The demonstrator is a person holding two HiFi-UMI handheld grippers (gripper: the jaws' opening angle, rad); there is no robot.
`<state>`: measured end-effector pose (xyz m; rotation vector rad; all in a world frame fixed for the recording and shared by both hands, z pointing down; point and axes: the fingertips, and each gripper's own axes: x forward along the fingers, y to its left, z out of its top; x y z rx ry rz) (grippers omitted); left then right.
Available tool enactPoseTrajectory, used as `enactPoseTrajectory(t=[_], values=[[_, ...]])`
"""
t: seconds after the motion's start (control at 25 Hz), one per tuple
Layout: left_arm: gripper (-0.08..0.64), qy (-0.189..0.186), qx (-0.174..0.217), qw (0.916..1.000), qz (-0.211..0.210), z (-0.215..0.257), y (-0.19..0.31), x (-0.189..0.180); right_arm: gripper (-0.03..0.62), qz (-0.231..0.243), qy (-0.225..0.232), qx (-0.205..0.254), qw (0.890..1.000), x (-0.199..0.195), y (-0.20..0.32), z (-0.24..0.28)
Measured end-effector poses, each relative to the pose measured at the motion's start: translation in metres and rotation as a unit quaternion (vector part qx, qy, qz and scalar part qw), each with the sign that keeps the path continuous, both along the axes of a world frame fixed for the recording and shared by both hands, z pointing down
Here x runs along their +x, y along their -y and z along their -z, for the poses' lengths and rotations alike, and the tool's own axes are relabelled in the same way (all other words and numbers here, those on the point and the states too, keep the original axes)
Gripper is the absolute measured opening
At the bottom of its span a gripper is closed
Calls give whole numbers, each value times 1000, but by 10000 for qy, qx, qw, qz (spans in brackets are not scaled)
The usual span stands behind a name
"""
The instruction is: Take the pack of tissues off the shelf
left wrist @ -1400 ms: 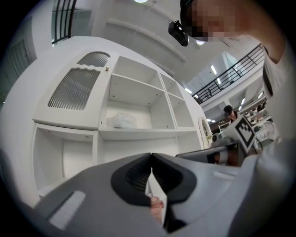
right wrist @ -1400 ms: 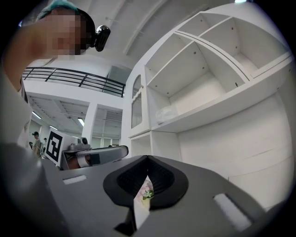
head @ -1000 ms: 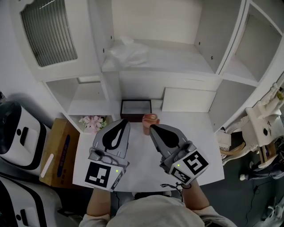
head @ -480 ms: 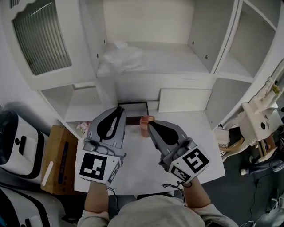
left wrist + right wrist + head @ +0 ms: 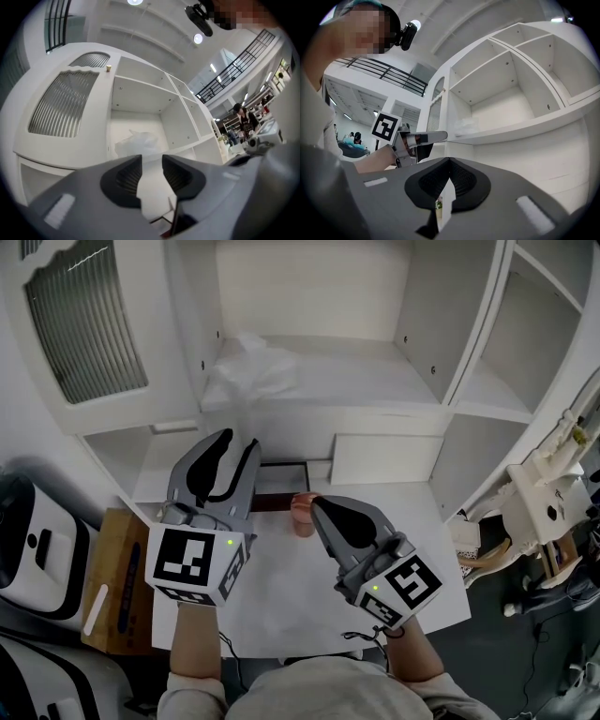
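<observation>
The pack of tissues (image 5: 246,371), a crumpled clear-plastic bundle, lies at the left of the white shelf's middle compartment. It also shows in the left gripper view as the pack (image 5: 137,142) straight past the jaws. My left gripper (image 5: 234,439) is raised in front of the shelf, below the pack and apart from it. Its jaws have just been opening and stand open with nothing between them (image 5: 151,163). My right gripper (image 5: 319,505) hangs lower over the table, shut and empty (image 5: 450,162). From it the pack (image 5: 466,125) is far off.
A pink cup (image 5: 302,513) and a dark shallow tray (image 5: 281,486) stand at the back of the white table (image 5: 281,601). A cardboard box (image 5: 117,577) and a white appliance (image 5: 28,549) sit at the left. A louvred door (image 5: 84,324) flanks the shelf.
My left gripper has risen and moved forward towards the shelf, and its jaws have gone from shut to open. The right gripper has hardly moved.
</observation>
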<state>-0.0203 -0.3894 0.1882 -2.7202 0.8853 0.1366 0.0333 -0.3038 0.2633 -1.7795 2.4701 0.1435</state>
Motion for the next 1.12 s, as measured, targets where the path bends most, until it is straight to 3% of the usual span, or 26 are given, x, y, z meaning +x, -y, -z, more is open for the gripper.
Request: enactPoseTrajectory(t=[0.36,0.8,0.88,1.12], values=[[192,-72,92,9996,253,19,25,9,0,-11,-41,15,10000,10,5,4],[201,185,238,9981,529,31,56,28,0,-155,-33,26,9999,31,3,5],[198,243,216,9977,594,29,61,30,0,-175,-18,26,9998,34,3,5],[85,267,372,9965,705,27,62,31,0,-174,2,32,9998,38,2,5]])
